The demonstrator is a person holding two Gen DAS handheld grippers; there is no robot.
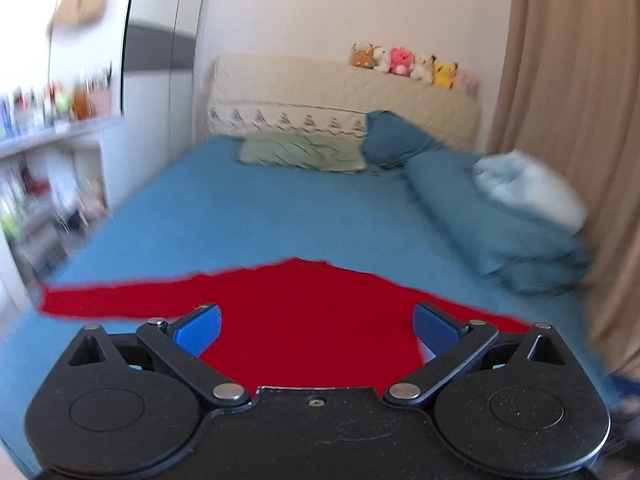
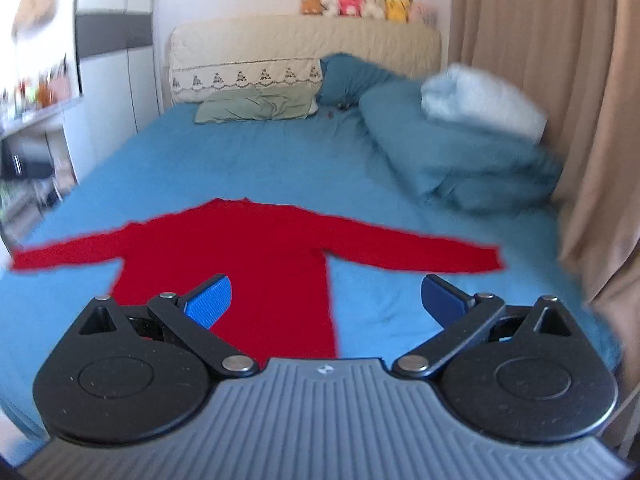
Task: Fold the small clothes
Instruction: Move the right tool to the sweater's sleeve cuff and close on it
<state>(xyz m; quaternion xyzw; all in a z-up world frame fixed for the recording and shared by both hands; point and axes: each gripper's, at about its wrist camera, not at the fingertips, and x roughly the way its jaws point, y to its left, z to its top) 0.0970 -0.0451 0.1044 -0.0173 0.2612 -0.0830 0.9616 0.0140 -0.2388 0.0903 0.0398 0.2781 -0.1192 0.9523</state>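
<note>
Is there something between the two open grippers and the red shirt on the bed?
Nothing visible. The red shirt lies flat on the blue sheet, sleeves spread, directly ahead of the left gripper and right gripper. The folded blanket sits farther away.

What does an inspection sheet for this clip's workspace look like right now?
Surface: bed with a blue sheet, mostly bare around the garment.
Job's things: red long-sleeved top lying flat, both sleeves spread out, no fold made yet.
Clutter: green pillow, folded blue duvet with a pale blanket on it.
Grippers: left tool open over the top; right tool open over its right edge; neither holds anything.
Cables: nothing seen.
Surroundings: stuffed toys on the headboard, beige curtain, blurred shelves.
</note>
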